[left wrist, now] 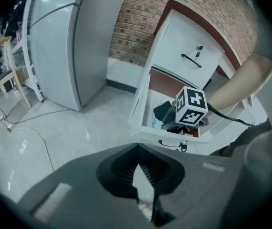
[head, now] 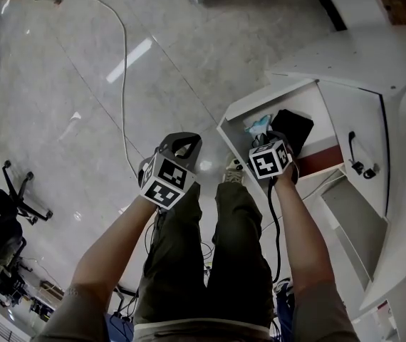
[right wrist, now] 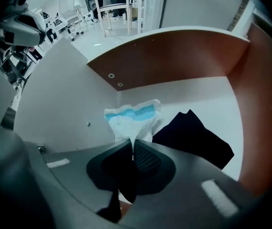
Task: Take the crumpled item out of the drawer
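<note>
The white drawer (head: 233, 114) stands pulled out of the white cabinet. In its corner lies the crumpled white and blue item (right wrist: 132, 120), next to a black cloth (right wrist: 193, 140). My right gripper (right wrist: 132, 142) reaches into the drawer, and its jaws are shut on the lower edge of the crumpled item (head: 258, 125). My left gripper (head: 180, 145) hangs over the floor left of the drawer, jaws shut and empty. In the left gripper view, past my left gripper (left wrist: 138, 148), the right gripper's marker cube (left wrist: 192, 106) sits over the open drawer (left wrist: 167, 137).
A white cabinet door with a black handle (head: 356, 155) stands right of the drawer. A cable (head: 123, 70) runs across the glossy floor. An office chair (head: 7, 205) is at the far left. A grey fridge-like cabinet (left wrist: 64, 46) and a brick wall (left wrist: 141, 18) lie beyond.
</note>
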`<act>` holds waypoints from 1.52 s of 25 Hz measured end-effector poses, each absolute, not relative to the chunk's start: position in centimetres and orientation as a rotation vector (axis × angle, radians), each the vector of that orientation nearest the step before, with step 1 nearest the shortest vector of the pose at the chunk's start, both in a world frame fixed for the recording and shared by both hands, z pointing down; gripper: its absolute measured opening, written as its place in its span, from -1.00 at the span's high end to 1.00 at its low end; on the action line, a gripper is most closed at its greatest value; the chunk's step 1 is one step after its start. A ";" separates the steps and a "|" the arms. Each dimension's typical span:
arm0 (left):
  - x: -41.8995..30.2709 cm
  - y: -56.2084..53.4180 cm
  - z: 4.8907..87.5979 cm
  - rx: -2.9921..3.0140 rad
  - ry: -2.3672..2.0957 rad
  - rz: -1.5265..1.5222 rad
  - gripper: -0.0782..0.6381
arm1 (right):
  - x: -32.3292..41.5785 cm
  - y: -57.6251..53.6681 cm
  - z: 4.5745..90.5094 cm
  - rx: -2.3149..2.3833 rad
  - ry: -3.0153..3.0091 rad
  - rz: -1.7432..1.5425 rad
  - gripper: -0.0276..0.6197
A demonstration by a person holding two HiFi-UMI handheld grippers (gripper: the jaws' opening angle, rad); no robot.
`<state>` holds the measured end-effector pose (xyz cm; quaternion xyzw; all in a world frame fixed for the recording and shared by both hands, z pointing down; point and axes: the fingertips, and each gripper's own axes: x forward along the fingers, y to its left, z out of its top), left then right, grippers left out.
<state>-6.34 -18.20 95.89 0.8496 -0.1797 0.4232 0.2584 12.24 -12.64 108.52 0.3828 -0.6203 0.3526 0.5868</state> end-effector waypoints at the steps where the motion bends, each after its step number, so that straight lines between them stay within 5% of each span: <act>1: -6.1 -18.1 95.6 2.303 -0.484 1.146 0.78 | 12.3 -12.7 108.1 0.906 -1.448 0.836 0.80; 16: -4.5 -19.1 82.7 2.372 -0.513 1.120 0.78 | 11.6 -14.9 90.1 1.195 -1.596 0.985 0.81; 38: -5.4 -21.7 51.5 2.610 -0.748 0.828 0.78 | 6.2 -20.7 49.9 1.484 -2.073 0.696 0.81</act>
